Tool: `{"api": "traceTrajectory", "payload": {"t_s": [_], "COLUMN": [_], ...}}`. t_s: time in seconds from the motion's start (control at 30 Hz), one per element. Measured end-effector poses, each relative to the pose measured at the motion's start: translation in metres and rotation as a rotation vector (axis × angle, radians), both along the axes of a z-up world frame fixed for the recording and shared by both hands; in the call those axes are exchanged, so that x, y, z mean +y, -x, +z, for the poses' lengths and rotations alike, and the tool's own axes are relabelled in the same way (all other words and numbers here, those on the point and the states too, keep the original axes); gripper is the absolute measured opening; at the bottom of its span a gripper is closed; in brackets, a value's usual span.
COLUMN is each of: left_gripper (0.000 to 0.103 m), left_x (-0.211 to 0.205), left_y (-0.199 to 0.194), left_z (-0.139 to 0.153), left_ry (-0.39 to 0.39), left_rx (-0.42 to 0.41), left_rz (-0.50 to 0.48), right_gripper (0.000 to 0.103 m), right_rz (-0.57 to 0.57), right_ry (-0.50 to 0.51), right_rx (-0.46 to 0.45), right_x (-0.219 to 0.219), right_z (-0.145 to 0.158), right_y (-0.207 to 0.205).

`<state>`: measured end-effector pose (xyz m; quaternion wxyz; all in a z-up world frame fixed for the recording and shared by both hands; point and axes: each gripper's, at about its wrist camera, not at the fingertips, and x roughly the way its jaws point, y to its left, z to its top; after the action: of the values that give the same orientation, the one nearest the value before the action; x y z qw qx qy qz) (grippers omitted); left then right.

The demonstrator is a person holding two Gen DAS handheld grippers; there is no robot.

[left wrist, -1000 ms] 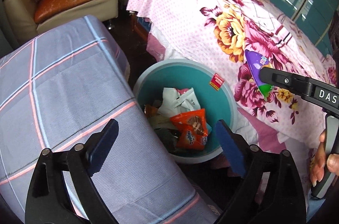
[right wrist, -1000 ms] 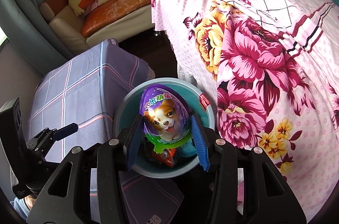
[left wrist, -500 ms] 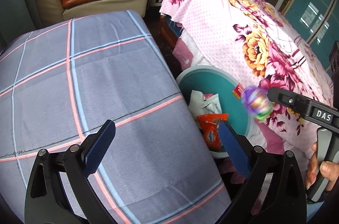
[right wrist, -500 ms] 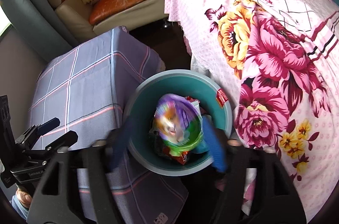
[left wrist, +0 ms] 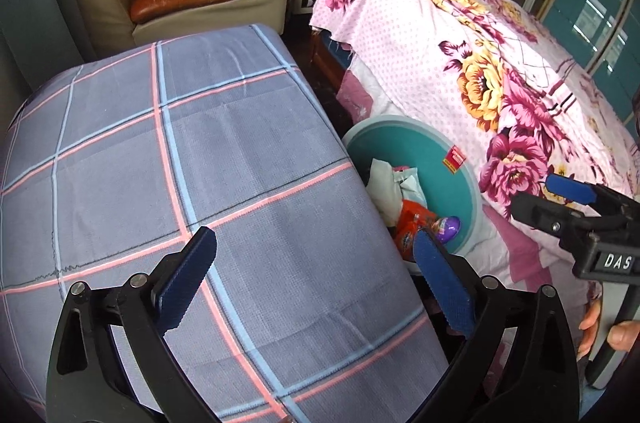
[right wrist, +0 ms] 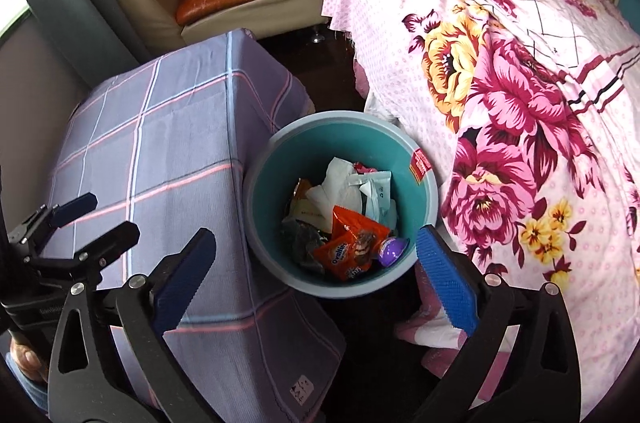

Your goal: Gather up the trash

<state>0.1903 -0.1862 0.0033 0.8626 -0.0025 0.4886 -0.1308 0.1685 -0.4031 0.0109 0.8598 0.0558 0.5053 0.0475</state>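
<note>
My right claw (right wrist: 316, 279) is opening, nothing between its blue pads. Purple egg-shaped plastic wrapper (right wrist: 391, 249) lies inside the round teal plastic trash bin (right wrist: 428, 199), lower centre of frame, beside the orange snack bag (right wrist: 348, 249). My left claw (left wrist: 316, 279) is spread wide and empty over the grey plaid-covered desk (left wrist: 168, 159), frame's lower left.

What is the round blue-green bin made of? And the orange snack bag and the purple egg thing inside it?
The bin looks like smooth matte plastic: even teal colour, moulded rim. The orange snack bag seems thin glossy foil or plastic film; it is crinkled and shiny. The purple egg appears shiny and rounded, probably plastic or a foil-like wrapper; I cannot tell which.
</note>
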Motion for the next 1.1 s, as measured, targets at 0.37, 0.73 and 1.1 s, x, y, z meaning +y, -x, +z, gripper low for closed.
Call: {"api": "traceTrajectory", "payload": {"t_s": [0.37, 0.73, 1.1], "left_gripper": [0.099, 0.099, 0.099], "left_x": [0.017, 0.028, 0.041], "left_y": [0.029, 0.04, 0.044], "left_z": [0.013, 0.017, 0.016], "left_ry": [-0.005, 0.0, -0.018], "left_rx": [-0.023, -0.035, -0.057], "left_rz": [0.016, 0.036, 0.075], "right_gripper": [0.096, 0.096, 0.096], "right_rz": [0.004, 0.016, 0.023], "right_ry": [0.028, 0.036, 0.043], "right_rx": [-0.021, -0.025, -0.011], "right_x": [0.017, 0.032, 0.041], "right_z": [0.014, 0.021, 0.017], "right_y": [0.03, 0.04, 0.039]}}
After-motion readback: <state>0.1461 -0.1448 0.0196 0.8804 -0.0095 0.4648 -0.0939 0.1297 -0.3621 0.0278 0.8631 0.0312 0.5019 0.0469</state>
